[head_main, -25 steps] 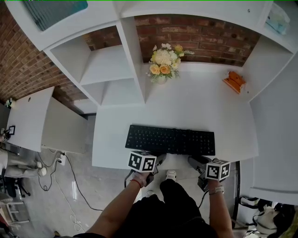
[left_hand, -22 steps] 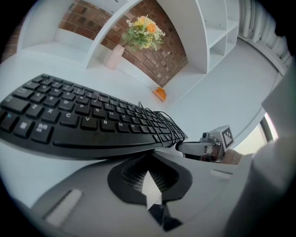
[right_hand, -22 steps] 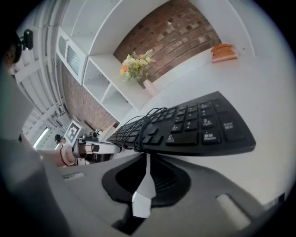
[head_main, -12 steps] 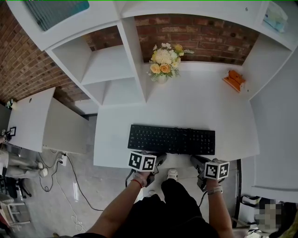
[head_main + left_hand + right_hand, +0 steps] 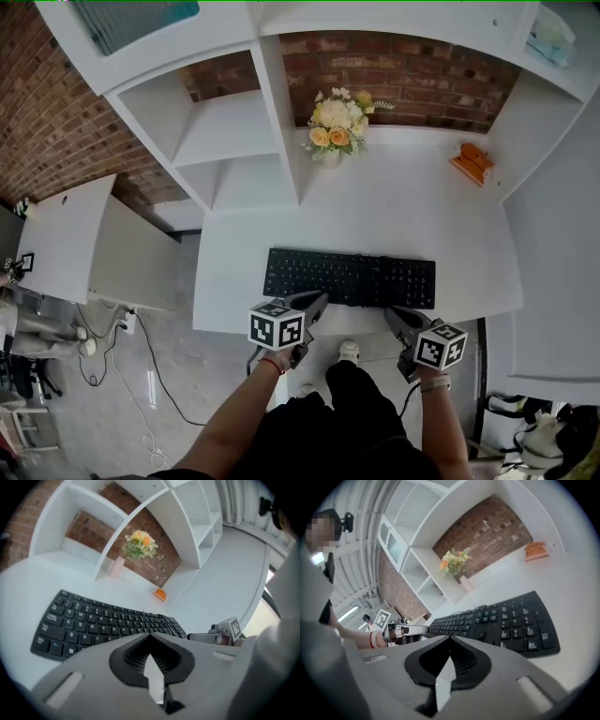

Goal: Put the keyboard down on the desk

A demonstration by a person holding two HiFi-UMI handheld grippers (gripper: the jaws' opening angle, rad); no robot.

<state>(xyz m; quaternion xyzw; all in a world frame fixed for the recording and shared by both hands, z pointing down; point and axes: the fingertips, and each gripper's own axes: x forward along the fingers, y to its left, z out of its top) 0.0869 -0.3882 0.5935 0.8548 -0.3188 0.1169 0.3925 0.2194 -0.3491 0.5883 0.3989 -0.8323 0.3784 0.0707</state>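
While the flat black rectangular keyboard (image 5: 350, 278) lies on the white desk (image 5: 412, 211) with its long axis left-right along the front edge, the left hand-held gripper (image 5: 313, 301) and right hand-held gripper (image 5: 393, 315) sit just short of its near side, both closed and empty, about equally near.

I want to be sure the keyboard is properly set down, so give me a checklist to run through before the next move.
1. The keyboard lies flat on the desk: ok.
2. The keyboard sits wholly inside the desk's near edge: ok.
3. The left gripper has its jaws together with nothing between: ok.
4. The right gripper has its jaws together with nothing between: ok.
5. Both gripper tips are clear of the keyboard's near edge: cannot tell.
6. The flowers and the orange thing stand apart from the keyboard: ok.
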